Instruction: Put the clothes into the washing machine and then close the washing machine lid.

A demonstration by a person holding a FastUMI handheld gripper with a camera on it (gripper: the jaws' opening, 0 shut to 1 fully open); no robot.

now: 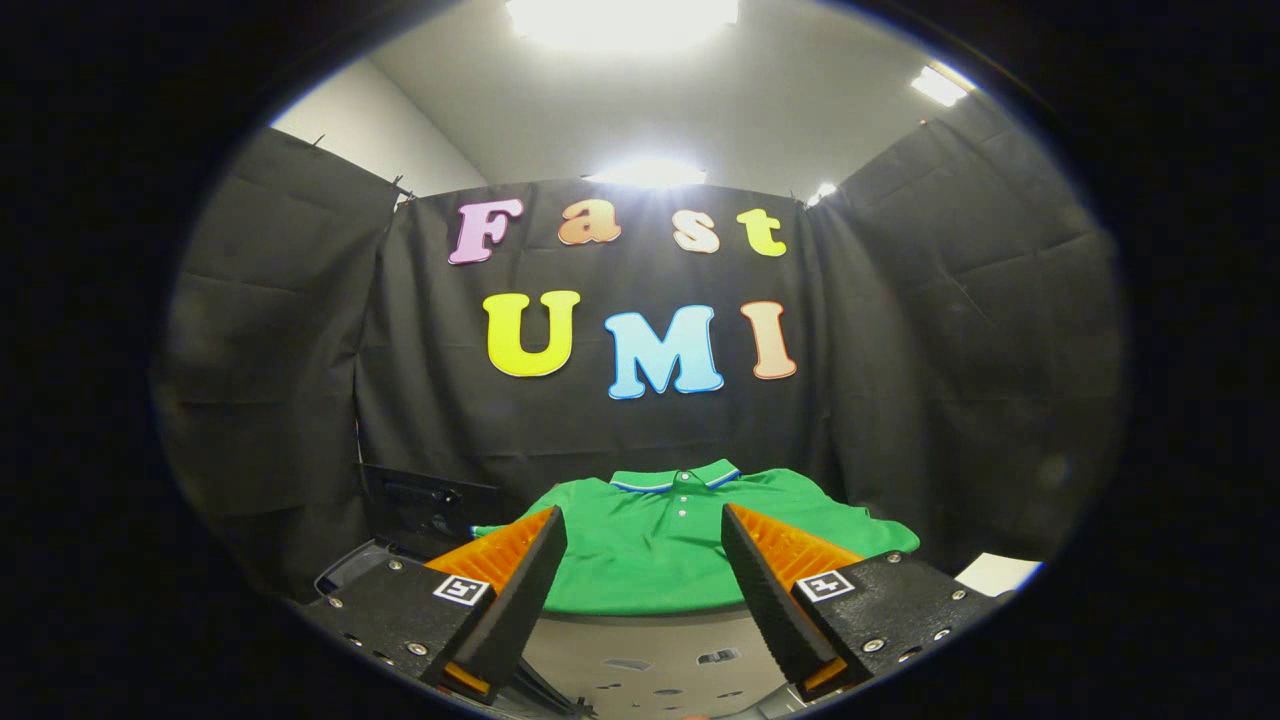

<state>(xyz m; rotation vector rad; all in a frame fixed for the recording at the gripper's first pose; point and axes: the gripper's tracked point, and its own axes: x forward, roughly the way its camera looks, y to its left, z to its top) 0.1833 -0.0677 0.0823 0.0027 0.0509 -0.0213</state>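
**A:** What are you looking at, starting from the left?

**B:** At the far left, behind my left finger, I'm seeing a dark raised panel (425, 510) leaning against the booth wall. I'm judging that to be the washing machine lid standing open, though it is too dim to be sure. Below it, a grey rim (350, 572) is showing, probably the edge of the machine.

**A:** And the gripper?

**B:** I'm holding the gripper (640, 555) released, its fingers spread wide and touching nothing. I'm keeping them apart so that the cloth can pass between them once I'm moving in.

**A:** Where is the garment?

**B:** The green shirt (650, 550) is lying flat just ahead of the fingers, centred in the gap between them, its collar (678, 476) pointing away from me toward the wall. It is resting on a pale surface (640, 640), spread out rather than bunched, so I'm thinking a pinch at the near hem would gather it best.

**A:** Anything to the right?

**B:** Beyond my right finger, the shirt's sleeve is trailing outward, and a white sheet (995, 573) is lying near it. The loading is not yet begun, I'm judging.
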